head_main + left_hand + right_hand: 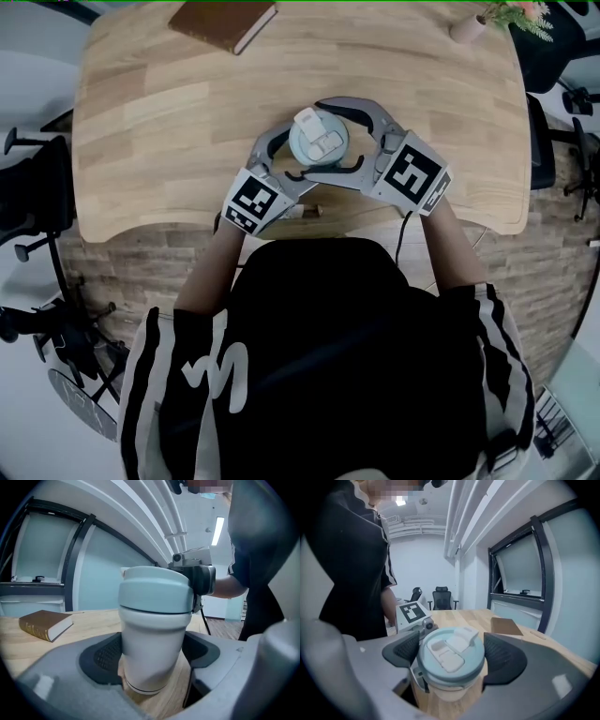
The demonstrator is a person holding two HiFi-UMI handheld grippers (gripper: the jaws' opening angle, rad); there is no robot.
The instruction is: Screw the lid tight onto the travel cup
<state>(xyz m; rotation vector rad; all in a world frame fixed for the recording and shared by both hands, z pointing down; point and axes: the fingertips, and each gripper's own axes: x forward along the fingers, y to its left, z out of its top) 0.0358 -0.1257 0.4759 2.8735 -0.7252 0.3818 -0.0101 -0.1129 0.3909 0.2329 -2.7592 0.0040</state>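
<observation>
Travel cup (152, 644) stands upright on the wooden surface (159, 122), roughly centred left to right and close to the near edge, right in front of the person. The pale blue lid (450, 660) is seated on top, flip tab up. Left tongs (154, 656) come in low from the left and are clenched on the white cup body below the lid, with a dark pad on each side of it. The cup base is on the wood. Right tongs (451, 651) come in from the right at lid height and are closed on the lid, both pads against its rim on opposite sides. From the head view the two sets of tongs ring the cup from the near side, with their marker cubes just short of the surface's near edge. There is bare wood to the left, to the right and beyond the cup. A brown book (222, 23) lies at the far edge, well apart from the cup. A small plant pot (467, 28) sits at the far right corner, also well apart. Office chairs (442, 597) stand off past the surface's end.
</observation>
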